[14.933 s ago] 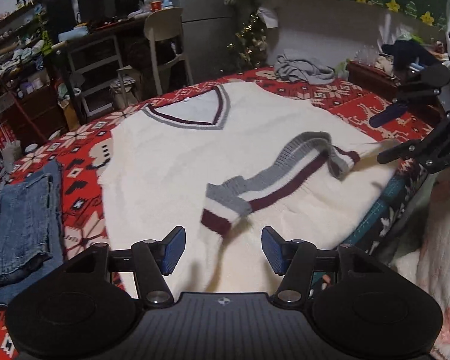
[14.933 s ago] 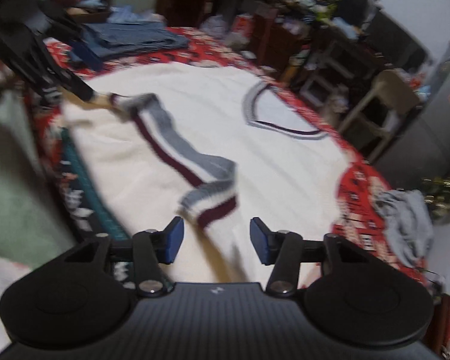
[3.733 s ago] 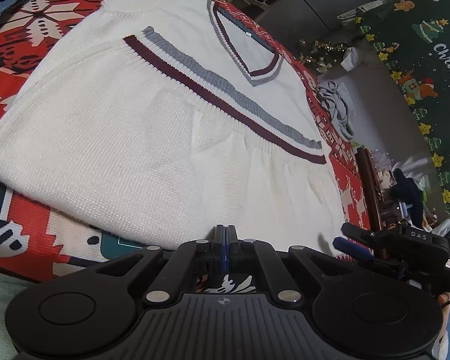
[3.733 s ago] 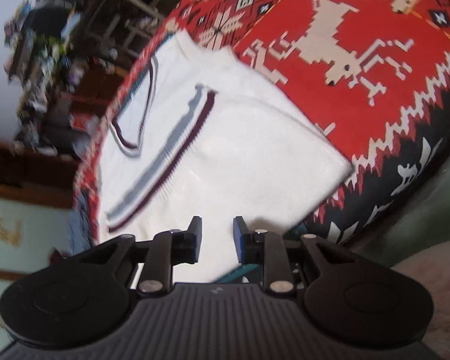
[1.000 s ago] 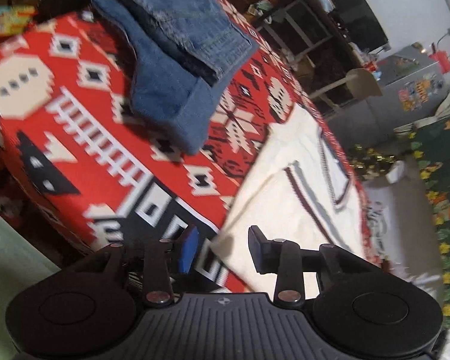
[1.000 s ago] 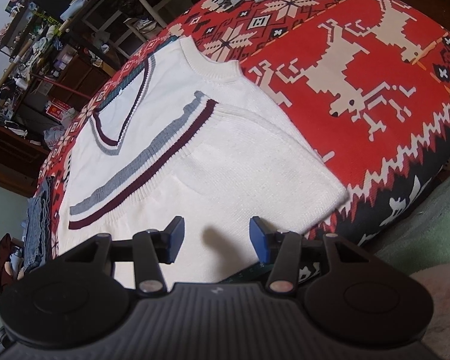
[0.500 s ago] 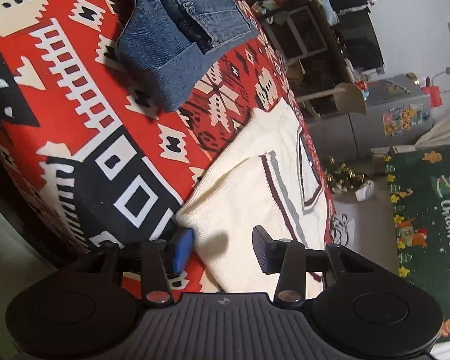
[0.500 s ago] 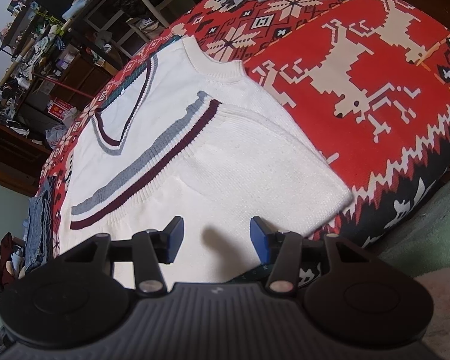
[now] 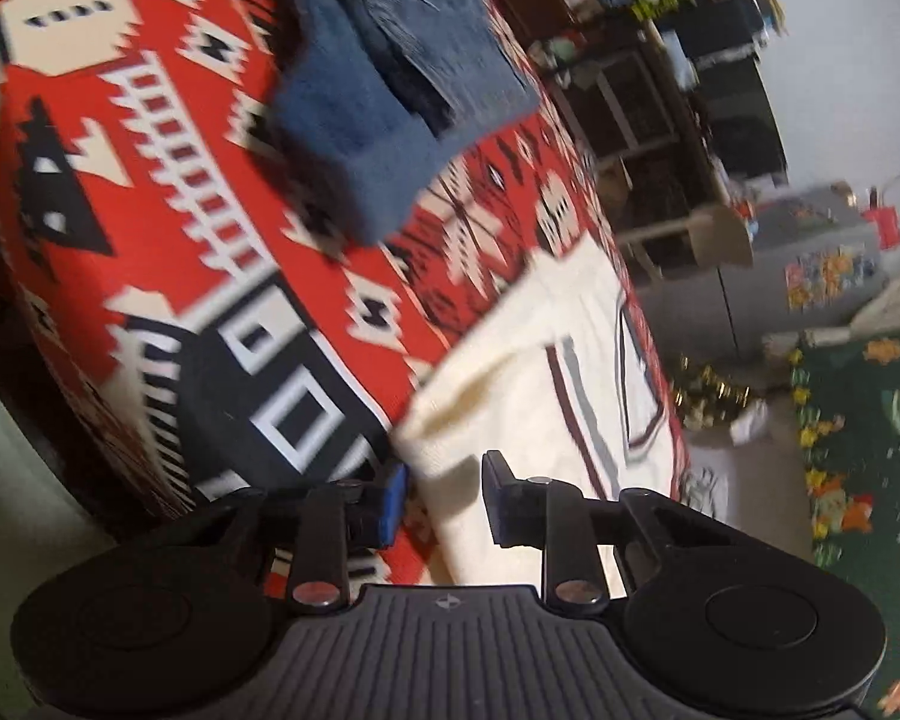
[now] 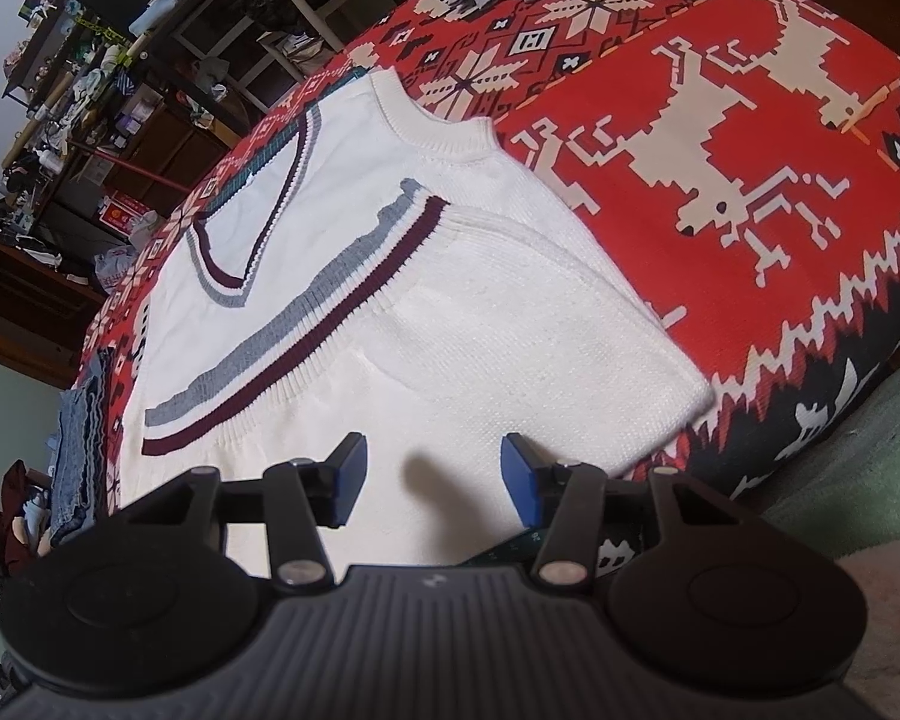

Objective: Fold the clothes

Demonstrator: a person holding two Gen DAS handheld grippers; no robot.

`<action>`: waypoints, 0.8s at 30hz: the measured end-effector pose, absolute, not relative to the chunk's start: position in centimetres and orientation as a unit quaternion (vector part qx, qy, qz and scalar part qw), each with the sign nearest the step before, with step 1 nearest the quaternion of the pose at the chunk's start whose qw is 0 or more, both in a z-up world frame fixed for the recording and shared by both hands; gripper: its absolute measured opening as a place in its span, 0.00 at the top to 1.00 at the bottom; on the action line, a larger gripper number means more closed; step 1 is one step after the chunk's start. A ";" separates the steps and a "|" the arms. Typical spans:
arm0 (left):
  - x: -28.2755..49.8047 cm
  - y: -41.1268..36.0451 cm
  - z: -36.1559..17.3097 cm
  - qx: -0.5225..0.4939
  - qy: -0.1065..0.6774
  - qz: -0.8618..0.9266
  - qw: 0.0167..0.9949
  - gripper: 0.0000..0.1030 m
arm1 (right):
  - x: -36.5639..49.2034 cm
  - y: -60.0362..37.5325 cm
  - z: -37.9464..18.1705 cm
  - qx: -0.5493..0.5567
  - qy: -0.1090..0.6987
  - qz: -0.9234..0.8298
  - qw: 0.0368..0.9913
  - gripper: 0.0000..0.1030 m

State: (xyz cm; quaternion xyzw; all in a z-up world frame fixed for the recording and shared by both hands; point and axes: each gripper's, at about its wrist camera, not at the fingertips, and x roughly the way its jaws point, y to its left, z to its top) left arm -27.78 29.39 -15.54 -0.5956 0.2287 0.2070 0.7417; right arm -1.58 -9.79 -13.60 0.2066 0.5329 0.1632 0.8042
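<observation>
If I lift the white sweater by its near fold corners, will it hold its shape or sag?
Likely sags: the white sweater is soft knit, lying limp and layered on the red patterned blanket. The folded-in striped sleeve cuff lies loose and may slide out. The left gripper, closing around a corner, probably pinches several layers.

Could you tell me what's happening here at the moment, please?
A person with a gripper in each hand is folding a white sweater on a red patterned blanket. Its striped hem is already folded up near the V-neck. The left gripper is closing around the sweater's near corner; the right gripper hangs open over the near edge. Folded jeans lie alongside.
</observation>
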 end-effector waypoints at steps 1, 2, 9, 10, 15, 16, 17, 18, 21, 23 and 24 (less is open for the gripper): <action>-27.8 29.4 -15.6 -0.599 0.226 0.206 0.740 0.76 | -1.6 -9.7 -13.6 0.204 0.533 0.163 0.805 0.48; -27.8 29.4 -15.7 -0.598 0.226 0.206 0.741 0.77 | -1.5 -9.7 -13.6 0.202 0.533 0.163 0.805 0.48; -26.7 29.0 -15.1 -0.577 0.241 0.217 0.750 0.83 | -2.1 -10.5 -12.0 0.181 0.494 0.098 0.845 0.47; -26.7 29.1 -15.1 -0.576 0.242 0.218 0.750 0.83 | -2.2 -10.8 -11.5 0.175 0.483 0.074 0.855 0.47; -26.6 29.4 -15.3 -0.578 0.245 0.216 0.748 0.86 | -2.0 -13.3 -11.5 0.213 0.502 0.024 0.838 0.47; -26.6 29.5 -15.4 -0.579 0.246 0.214 0.747 0.86 | -2.1 -13.8 -11.6 0.224 0.502 0.018 0.835 0.47; -26.6 29.6 -15.4 -0.581 0.245 0.213 0.746 0.86 | -2.1 -14.3 -11.7 0.236 0.503 0.009 0.831 0.47; -26.6 29.6 -15.5 -0.584 0.244 0.212 0.745 0.86 | -2.2 -15.1 -11.9 0.252 0.504 -0.004 0.826 0.47; -26.7 29.7 -15.6 -0.588 0.242 0.210 0.743 0.87 | -2.0 -17.2 -13.0 0.312 0.514 -0.005 0.799 0.47; -26.7 29.7 -15.7 -0.589 0.241 0.208 0.742 0.87 | -1.9 -17.4 -13.3 0.327 0.513 0.001 0.793 0.47; -26.7 29.7 -15.7 -0.590 0.241 0.207 0.742 0.87 | -1.7 -17.2 -13.5 0.327 0.516 0.004 0.792 0.46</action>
